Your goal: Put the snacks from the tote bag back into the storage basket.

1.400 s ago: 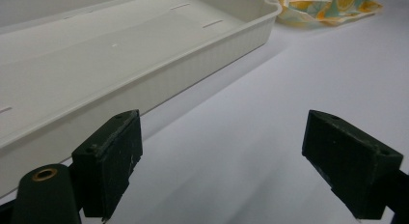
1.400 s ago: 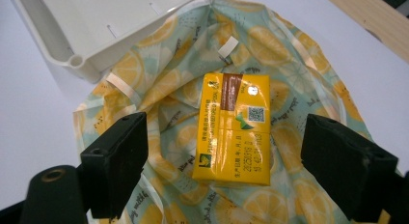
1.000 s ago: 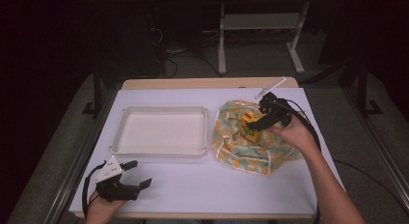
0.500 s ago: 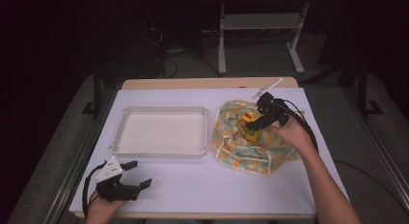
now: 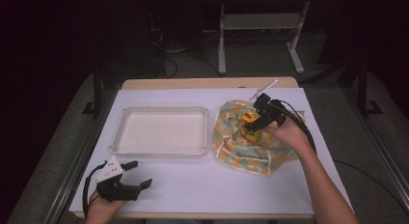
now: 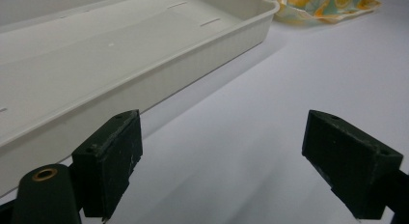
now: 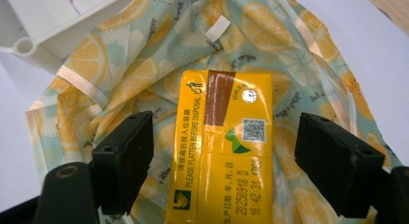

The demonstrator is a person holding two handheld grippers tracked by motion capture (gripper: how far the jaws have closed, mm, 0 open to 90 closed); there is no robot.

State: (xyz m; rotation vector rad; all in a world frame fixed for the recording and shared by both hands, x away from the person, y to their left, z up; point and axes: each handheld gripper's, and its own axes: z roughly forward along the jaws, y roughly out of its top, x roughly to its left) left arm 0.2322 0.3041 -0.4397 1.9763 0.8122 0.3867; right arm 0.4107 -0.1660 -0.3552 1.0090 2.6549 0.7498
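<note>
- Carton (image 5: 251, 126): high view, yellow drink box sits on the lemon-print cloth bag (image 5: 241, 147) at the right of the bench (image 5: 202, 185), just right of the white tray (image 5: 161, 132). Right gripper (image 5: 257, 123) is over it; jaws have just been closing, carton between them, contact not clear from up here.
- Left gripper (image 5: 136, 175) rests at the near left corner, well apart from the work, jaws open, nothing in them.
- Left gripper view: pads (image 6: 113, 161) wide apart over bare bench, tray wall (image 6: 159, 79) just beyond, bag corner (image 6: 328, 4) far right. Low risk on this side unless it swings into the tray.
- Right gripper view: carton (image 7: 224, 151) lies flat between the pads (image 7: 128, 161), a clear gap on each side, so not gripped yet.
- Risks, my read:
  - loose cloth (image 7: 120, 93) bunches near the left pad; a fold could get pinched in with the carton, so the bag lifts too.
  - soft-walled carton: squeezing hard may dent it or burst the foil straw port (image 7: 249, 95).
  - soft bedding under it, so it may tilt or skid as the pads land unevenly.
</note>
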